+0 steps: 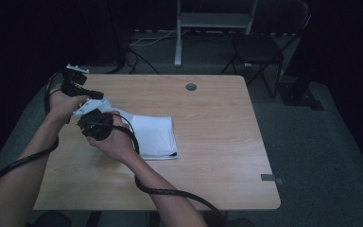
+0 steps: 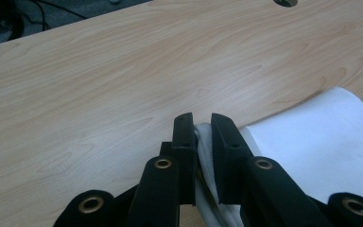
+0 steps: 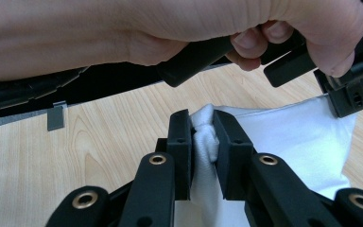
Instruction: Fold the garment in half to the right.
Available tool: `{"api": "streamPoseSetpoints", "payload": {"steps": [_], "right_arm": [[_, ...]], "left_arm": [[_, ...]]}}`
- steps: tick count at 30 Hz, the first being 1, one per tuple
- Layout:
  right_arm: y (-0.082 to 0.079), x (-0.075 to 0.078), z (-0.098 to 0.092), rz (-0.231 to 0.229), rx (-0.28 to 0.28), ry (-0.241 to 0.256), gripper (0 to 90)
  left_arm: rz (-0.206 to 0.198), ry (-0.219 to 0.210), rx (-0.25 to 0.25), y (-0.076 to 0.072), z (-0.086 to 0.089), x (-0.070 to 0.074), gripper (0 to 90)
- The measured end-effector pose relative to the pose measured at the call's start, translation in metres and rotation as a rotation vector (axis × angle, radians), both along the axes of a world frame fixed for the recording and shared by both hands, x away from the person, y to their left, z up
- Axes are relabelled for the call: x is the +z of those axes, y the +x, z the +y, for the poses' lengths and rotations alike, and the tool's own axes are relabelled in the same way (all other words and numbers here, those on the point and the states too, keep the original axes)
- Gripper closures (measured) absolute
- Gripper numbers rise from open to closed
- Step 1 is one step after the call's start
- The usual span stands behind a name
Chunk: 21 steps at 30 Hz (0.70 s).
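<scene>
We see both tongs clamped on the white cloth (image 1: 153, 135): left tongs (image 2: 202, 124) and right tongs (image 3: 202, 118) pinch its bunched edge, lifted at nine o'clock on the desk (image 1: 208, 179).

We see soft white cloth (image 3: 283, 137), matt and creased, on the counter (image 2: 99, 85) of smooth pale wood grain; matt black plastic jaws.

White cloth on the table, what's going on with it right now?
A person is working the white cloth with both grippers. The left gripper is shut on one bunched corner, and the right gripper is shut on another bunched part close beside it. Both sit at the cloth's left end, lifting it, while the rest lies folded on the wooden table.
</scene>
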State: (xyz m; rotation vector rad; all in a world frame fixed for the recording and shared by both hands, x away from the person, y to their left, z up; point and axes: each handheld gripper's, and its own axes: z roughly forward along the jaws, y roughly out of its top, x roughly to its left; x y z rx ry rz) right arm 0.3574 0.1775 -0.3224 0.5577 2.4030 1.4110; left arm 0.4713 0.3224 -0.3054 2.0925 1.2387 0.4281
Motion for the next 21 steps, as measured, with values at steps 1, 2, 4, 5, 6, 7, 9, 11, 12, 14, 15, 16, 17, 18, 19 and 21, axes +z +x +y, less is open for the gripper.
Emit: {"api": "streamPoseSetpoints", "payload": {"steps": [1, 2, 4, 5, 6, 7, 9, 11, 12, 14, 15, 16, 17, 18, 19, 21], "right_arm": [[0.000, 0.000, 0.000, -0.001, 0.001, 0.003, 78.1], [0.000, 0.001, 0.000, 0.000, 0.000, 0.004, 78.1], [0.000, 0.002, 0.000, -0.005, 0.003, 0.003, 78.1], [0.000, 0.002, 0.000, -0.007, 0.001, 0.004, 78.1], [0.000, 0.002, 0.000, -0.002, 0.000, 0.006, 78.1], [0.000, 0.003, 0.000, -0.003, 0.001, 0.008, 78.1], [0.000, 0.003, 0.000, -0.005, 0.001, 0.007, 78.1], [0.000, 0.004, -0.001, -0.007, 0.002, 0.010, 78.1], [0.001, 0.004, 0.000, -0.007, 0.003, 0.013, 78.1], [0.001, 0.005, 0.000, -0.004, 0.002, 0.016, 78.1], [0.000, 0.006, 0.000, -0.005, 0.002, 0.015, 78.1], [0.000, 0.006, 0.001, -0.006, 0.001, 0.016, 78.1], [0.000, 0.007, 0.001, -0.010, 0.003, 0.016, 78.1], [0.000, 0.008, 0.001, -0.006, 0.000, 0.019, 78.1], [0.000, 0.008, 0.001, -0.011, 0.002, 0.020, 78.1], [0.000, 0.010, 0.001, -0.014, 0.002, 0.023, 78.1]], "left_arm": [[0.000, 0.001, 0.000, 0.000, 0.000, 0.000, 80.8], [0.000, 0.000, 0.000, 0.000, 0.000, 0.000, 80.7], [-0.001, -0.001, 0.000, 0.000, 0.000, 0.001, 80.8], [-0.001, 0.002, -0.003, 0.000, 0.000, 0.001, 80.7], [-0.002, 0.004, -0.003, 0.000, 0.000, 0.001, 80.7], [-0.003, 0.001, -0.003, 0.000, 0.000, 0.002, 80.7], [-0.003, 0.004, -0.003, 0.000, 0.000, 0.003, 80.7], [-0.008, 0.003, -0.004, 0.000, -0.001, 0.004, 80.7], [-0.009, 0.006, -0.004, 0.000, -0.001, 0.005, 80.7], [-0.014, 0.004, -0.005, -0.001, -0.002, 0.007, 80.7], [-0.014, 0.006, -0.006, -0.001, -0.002, 0.008, 80.7], [-0.015, 0.008, -0.006, -0.001, -0.002, 0.009, 80.7], [-0.017, 0.010, -0.006, -0.001, -0.002, 0.010, 80.7], [-0.015, 0.008, -0.006, -0.001, -0.002, 0.011, 80.7], [-0.019, 0.008, -0.004, -0.001, -0.002, 0.011, 80.7], [-0.019, 0.011, -0.001, -0.001, -0.002, 0.013, 80.7]]}}
